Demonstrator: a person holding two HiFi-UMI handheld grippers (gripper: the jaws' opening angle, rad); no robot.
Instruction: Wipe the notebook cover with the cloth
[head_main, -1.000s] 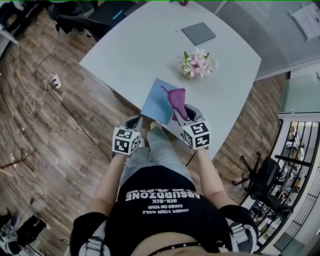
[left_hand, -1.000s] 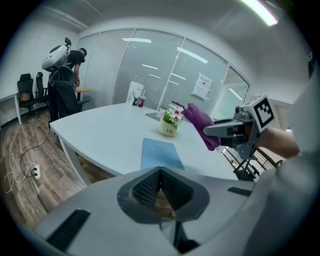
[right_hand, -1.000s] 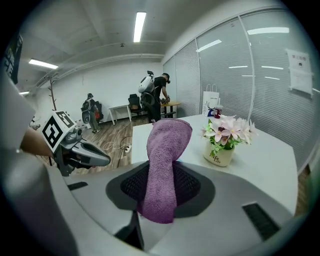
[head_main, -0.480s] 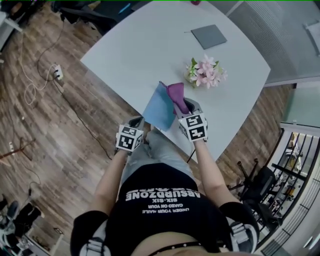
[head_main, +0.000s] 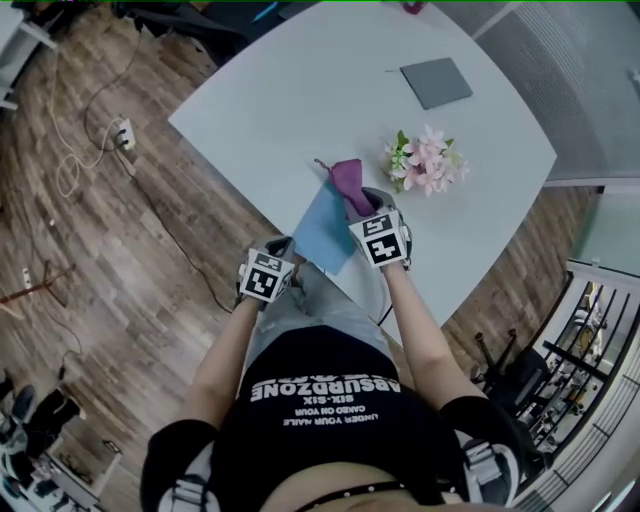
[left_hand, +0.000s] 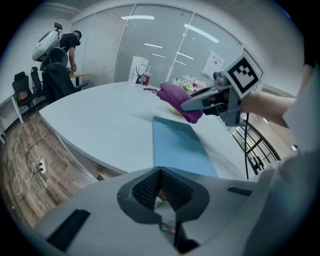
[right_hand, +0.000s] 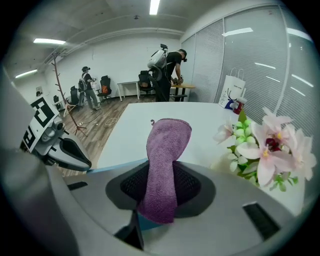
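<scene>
A blue notebook (head_main: 322, 235) lies at the near edge of the white table (head_main: 300, 100), its near end overhanging the edge. A purple cloth (head_main: 349, 183) is pinched in my right gripper (head_main: 366, 203), which is shut on it, and drapes forward over the notebook's far end. In the right gripper view the cloth (right_hand: 167, 147) stands up between the jaws, with a strip of notebook (right_hand: 120, 164) below. My left gripper (head_main: 284, 248) sits at the notebook's near left corner with its jaws shut. In its own view the notebook (left_hand: 180, 147) runs under it; contact cannot be told.
A bunch of pink artificial flowers (head_main: 428, 160) stands just right of the cloth. A grey pad (head_main: 436, 82) lies at the table's far side. Cables and a power strip (head_main: 122, 133) lie on the wooden floor at left. People stand at desks in the background.
My right gripper has pushed the cloth forward along the notebook, from its middle to its far end. The left gripper has stayed at the near corner.
</scene>
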